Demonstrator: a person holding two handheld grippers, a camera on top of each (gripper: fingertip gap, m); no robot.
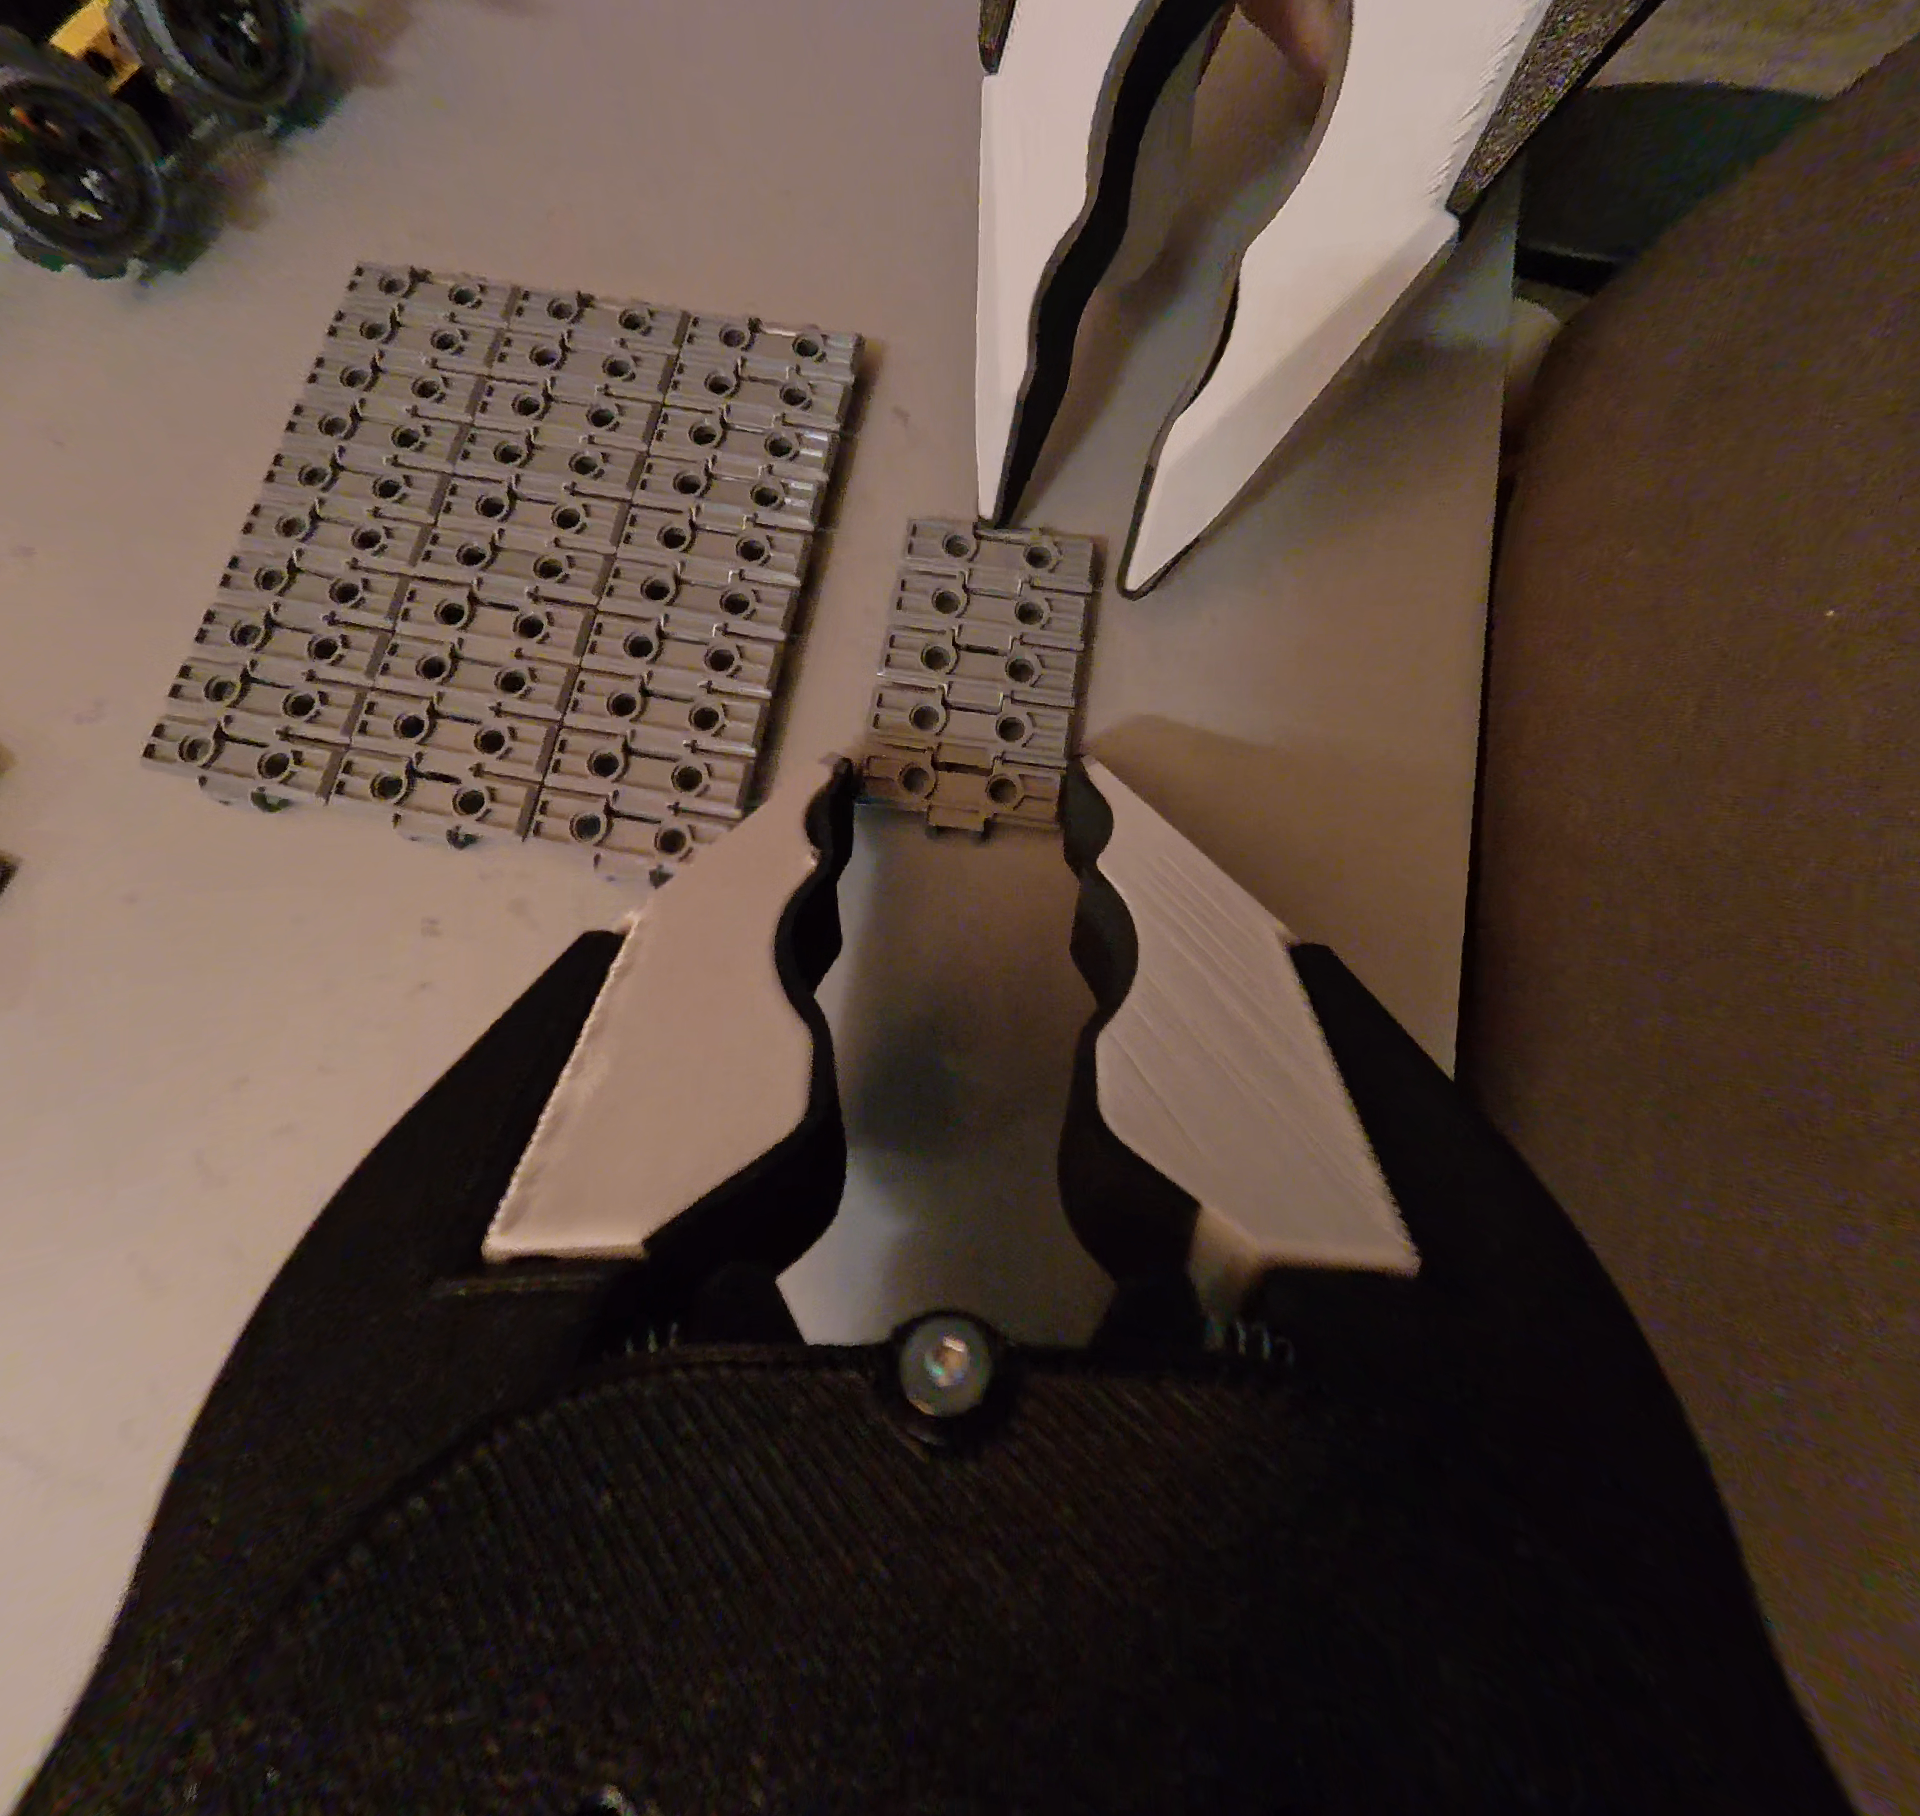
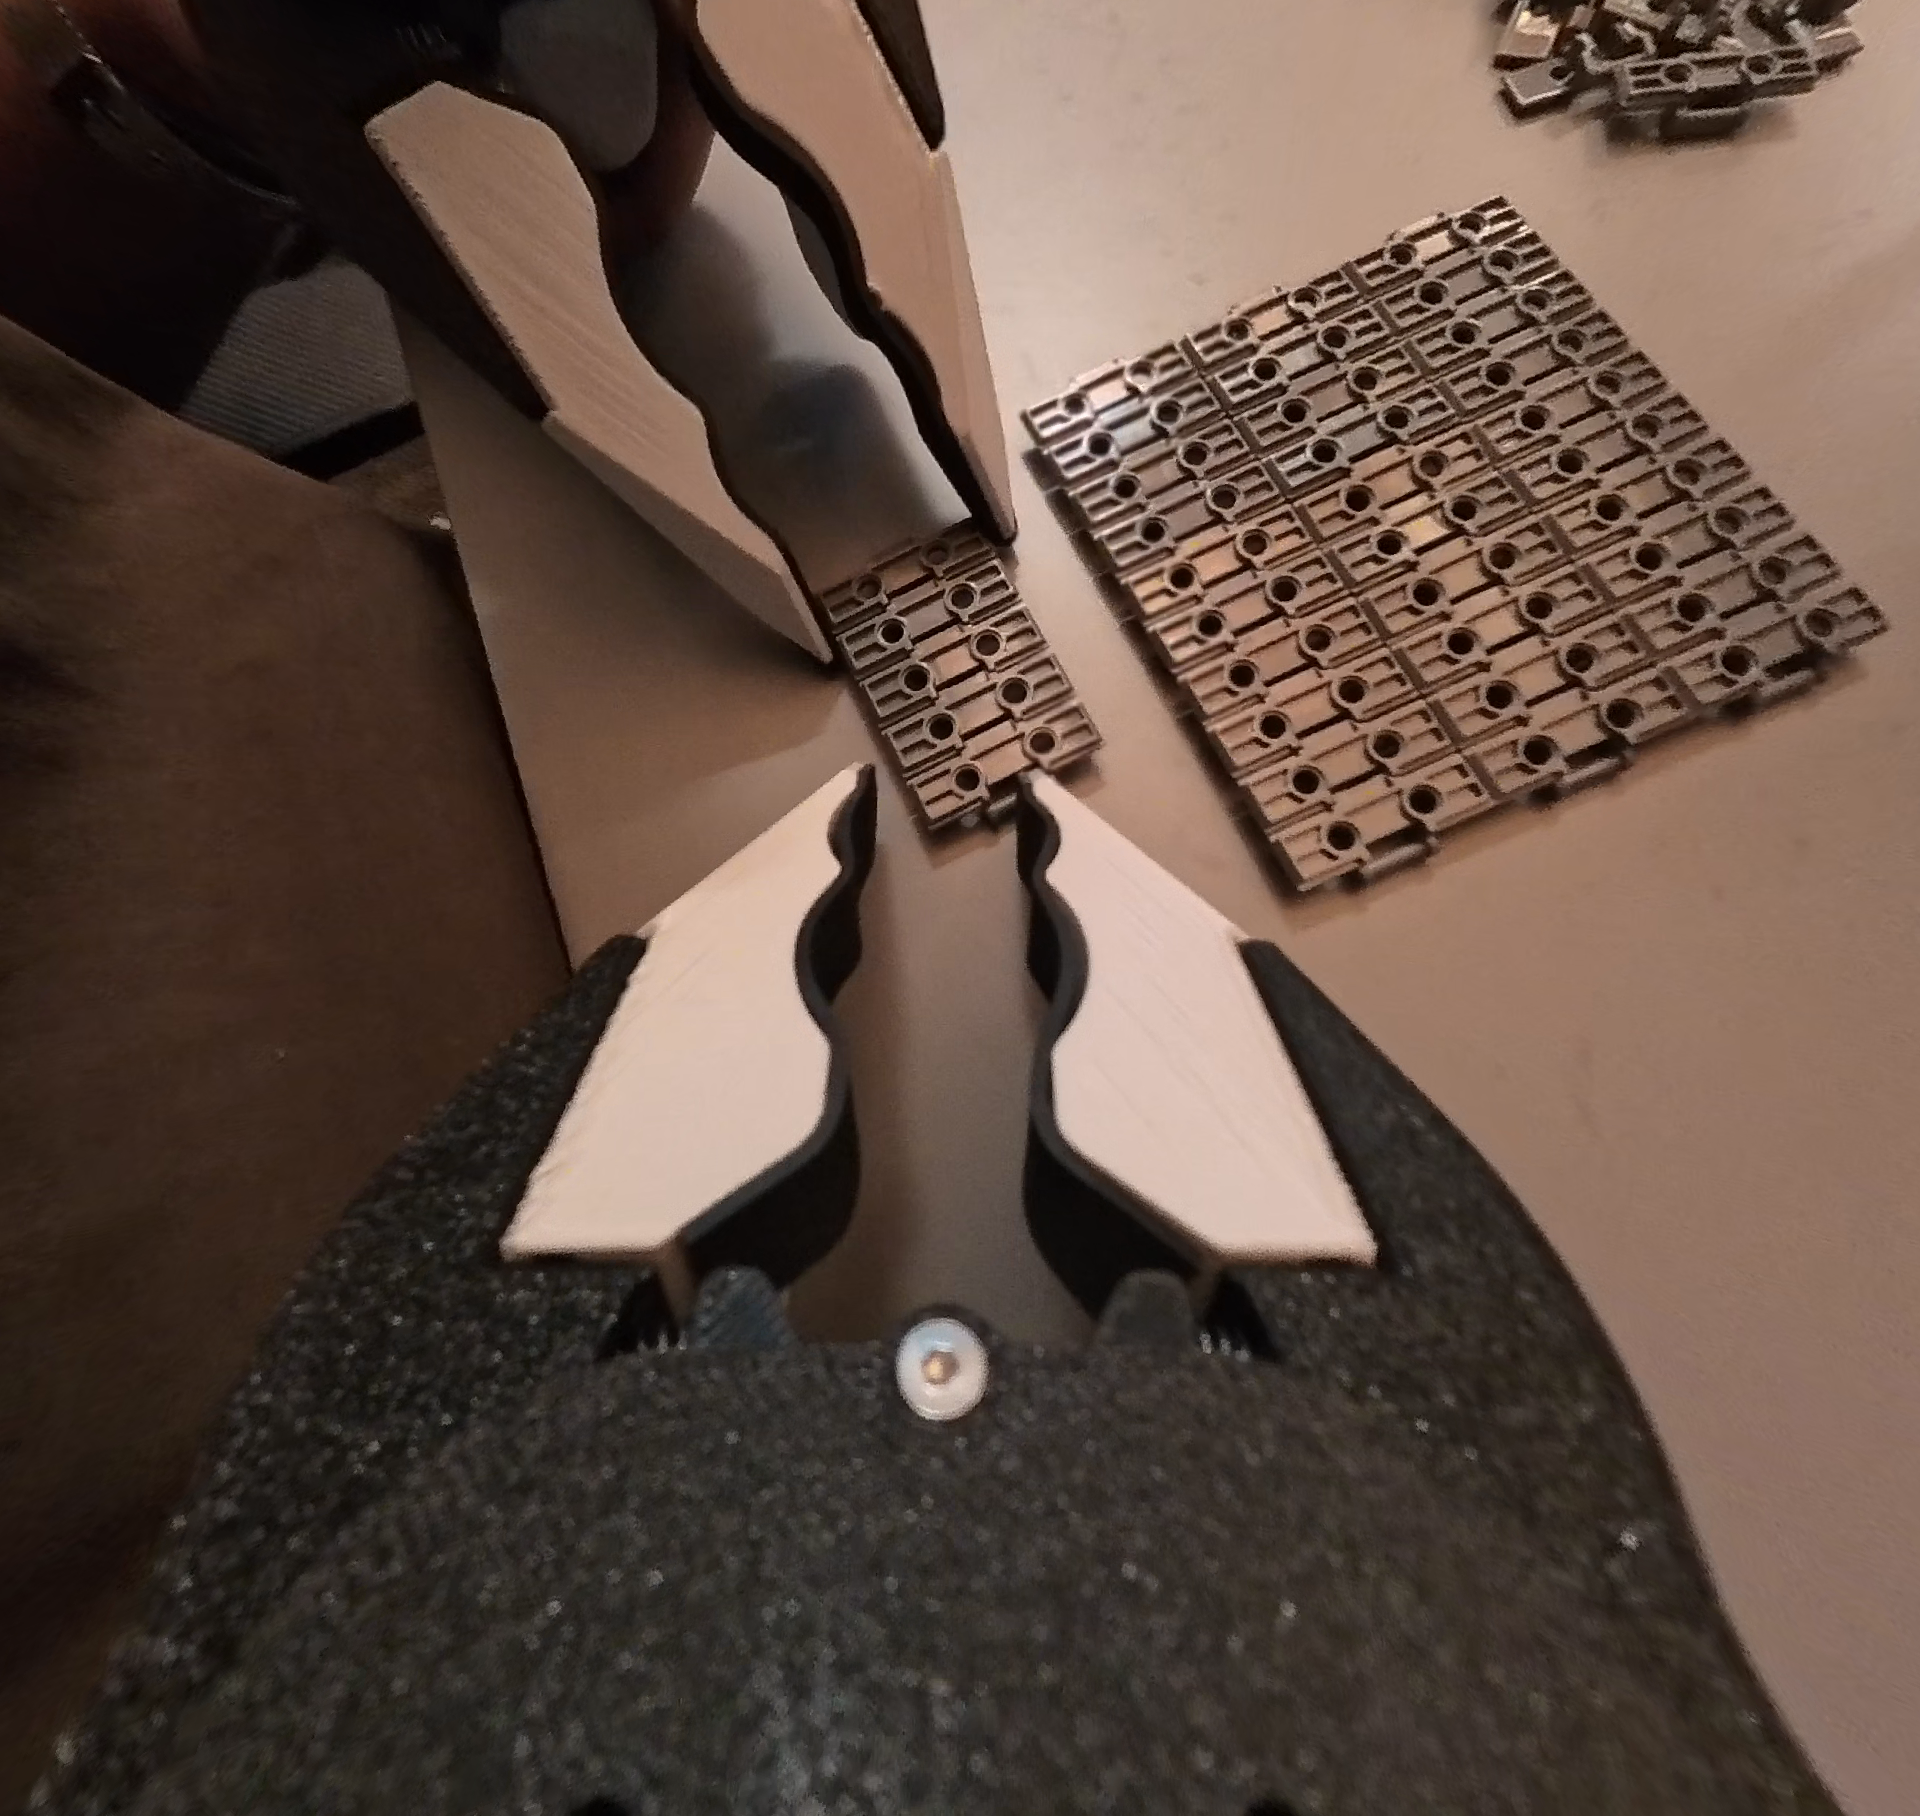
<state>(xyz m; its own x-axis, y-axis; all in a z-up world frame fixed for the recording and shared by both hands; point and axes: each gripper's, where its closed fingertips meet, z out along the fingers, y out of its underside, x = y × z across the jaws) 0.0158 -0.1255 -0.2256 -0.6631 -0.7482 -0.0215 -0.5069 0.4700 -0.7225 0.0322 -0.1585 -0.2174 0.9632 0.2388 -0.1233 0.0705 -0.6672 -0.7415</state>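
Left gripper (image 1: pixel 961 790): jaws clamped across near end of short grey link strip (image 1: pixel 987 654) on tabletop (image 1: pixel 623 104). Link mat (image 1: pixel 520 561) lies left. Right gripper (image 2: pixel 945 800): jaws apart, tips at strip's other end.

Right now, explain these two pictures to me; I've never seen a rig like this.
No robot arm here: a person holds two hand-held pincers, each with a camera looking along its two white fingers. One picture is from the left gripper, the other from the right gripper; each also shows the other pincer coming from the opposite side. On the table lie a short grey link strip, a large grey link mat, black wheels and a pile of loose links. The left fingers close on the strip's near end. The right ones stand apart at its other end, holding nothing.
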